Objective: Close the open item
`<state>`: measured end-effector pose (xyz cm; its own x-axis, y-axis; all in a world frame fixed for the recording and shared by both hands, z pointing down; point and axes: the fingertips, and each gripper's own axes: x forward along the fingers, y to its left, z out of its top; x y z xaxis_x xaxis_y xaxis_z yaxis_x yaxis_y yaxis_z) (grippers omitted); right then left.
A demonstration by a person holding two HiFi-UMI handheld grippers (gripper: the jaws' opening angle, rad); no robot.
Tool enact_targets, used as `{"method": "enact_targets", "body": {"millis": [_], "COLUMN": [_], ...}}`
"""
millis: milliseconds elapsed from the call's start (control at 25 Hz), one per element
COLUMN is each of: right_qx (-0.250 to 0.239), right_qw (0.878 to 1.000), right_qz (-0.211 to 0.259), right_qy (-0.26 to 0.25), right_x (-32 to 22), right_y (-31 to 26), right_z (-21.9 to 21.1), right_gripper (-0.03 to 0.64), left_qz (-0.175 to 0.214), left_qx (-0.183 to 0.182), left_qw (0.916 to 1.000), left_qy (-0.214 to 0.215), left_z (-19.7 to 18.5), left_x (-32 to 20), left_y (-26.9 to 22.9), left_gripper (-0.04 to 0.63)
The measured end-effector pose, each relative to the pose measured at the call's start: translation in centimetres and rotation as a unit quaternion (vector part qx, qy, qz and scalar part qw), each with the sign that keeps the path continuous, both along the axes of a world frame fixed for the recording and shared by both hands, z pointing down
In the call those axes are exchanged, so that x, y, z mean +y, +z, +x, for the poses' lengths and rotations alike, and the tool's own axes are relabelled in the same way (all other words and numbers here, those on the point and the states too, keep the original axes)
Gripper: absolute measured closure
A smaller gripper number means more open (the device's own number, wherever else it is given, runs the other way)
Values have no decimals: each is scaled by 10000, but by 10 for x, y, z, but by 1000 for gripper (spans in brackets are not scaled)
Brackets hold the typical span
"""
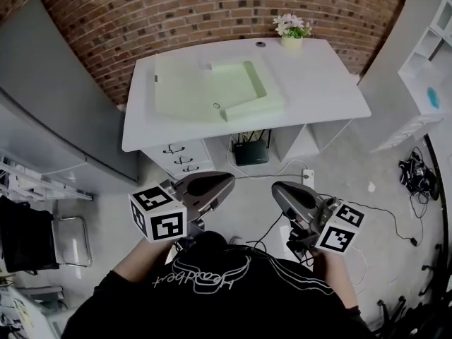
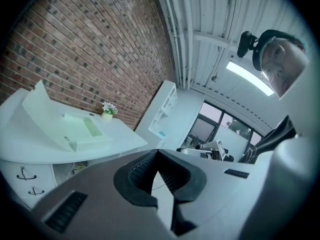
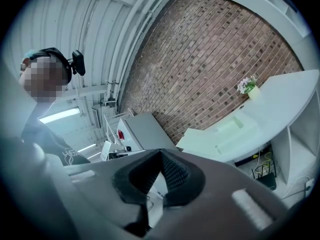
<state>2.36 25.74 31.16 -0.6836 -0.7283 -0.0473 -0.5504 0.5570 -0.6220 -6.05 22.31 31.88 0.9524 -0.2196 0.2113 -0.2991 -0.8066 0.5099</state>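
Standing off, box not yet reached.
Green box (image 1: pixel 244 83) at 12 o'clock on worktop (image 1: pixel 325 83), lid swung open; left gripper (image 1: pixel 228 179) and right gripper (image 1: pixel 277 187) near 6, fingers closed, empty, probably parked for walk-up.

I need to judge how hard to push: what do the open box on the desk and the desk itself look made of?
Box: pale green and matte, with smooth flat panels and crisp edges. Probably plastic or coated card; I cannot tell which.
Desk: white, smooth top with a faint sheen, likely laminate or painted board.
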Motion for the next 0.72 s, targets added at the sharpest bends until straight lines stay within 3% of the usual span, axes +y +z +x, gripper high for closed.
{"method": "enact_targets", "body": {"millis": [400, 720], "right_qx": [-23, -13], "right_qw": [9996, 9988], "right_qz": [-198, -457], "right_qy": [-198, -160], "right_x": [-26, -64], "right_y": [11, 21], "right_z": [-14, -17], "right_gripper": [614, 614], "left_qz": [-171, -363], "left_qx": [-12, -1], "left_qw": [9962, 9917], "left_qy": [-851, -1232], "left_z": [-55, -82], "left_x": [-39, -89], "left_y": [11, 23], "left_gripper": [594, 594]}}
